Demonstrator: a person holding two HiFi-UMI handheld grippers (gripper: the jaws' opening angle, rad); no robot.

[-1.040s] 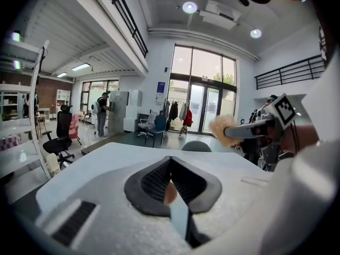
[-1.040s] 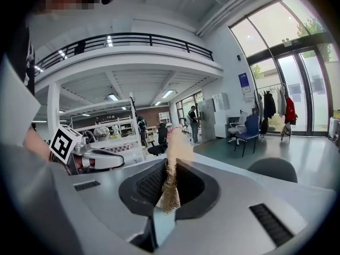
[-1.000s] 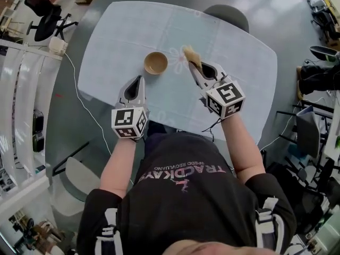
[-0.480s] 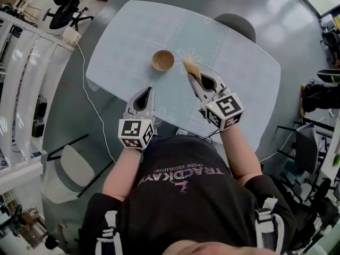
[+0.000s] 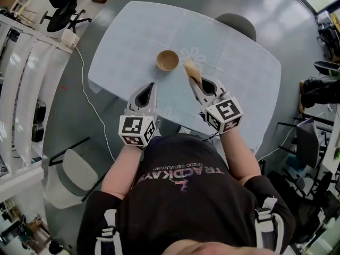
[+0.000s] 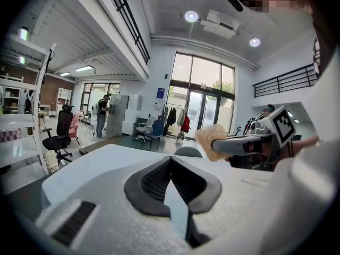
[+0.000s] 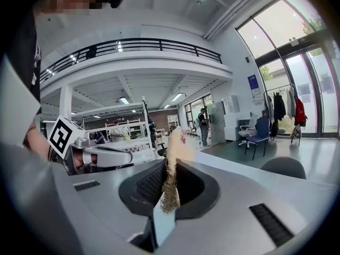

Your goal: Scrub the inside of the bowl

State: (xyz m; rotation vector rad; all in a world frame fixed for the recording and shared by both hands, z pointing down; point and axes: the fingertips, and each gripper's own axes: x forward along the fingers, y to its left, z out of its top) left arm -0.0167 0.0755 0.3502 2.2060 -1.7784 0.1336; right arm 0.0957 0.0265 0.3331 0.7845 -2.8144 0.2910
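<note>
We hold 2 grippers above the near part of a pale blue surface (image 5: 239, 62), both pointing away from us toward its far edge. Our left gripper (image 5: 151, 85) has its jaws clenched on each other, with nothing between them; in the left gripper view the dark pads meet along 1 line. Our right gripper (image 5: 192, 80) has its jaws grasping a tan scrub sponge (image 5: 192, 70), a fibrous pad that stands on edge between the pads and sticks out past the tips.

The bowl (image 5: 167, 60), round and tan, sits upright on the surface ahead of both grippers, near the middle. In the head view it lies between the lines of the 2 grippers, just left of the sponge. The sponge is near the bowl but outside its rim, and the left gripper is well short of it.

A grey chair (image 5: 236, 21) stands at the far side of the surface. A white cable (image 5: 85, 97) runs across the floor to our left, and another chair (image 5: 71, 174) stands on that side, closer to us.
</note>
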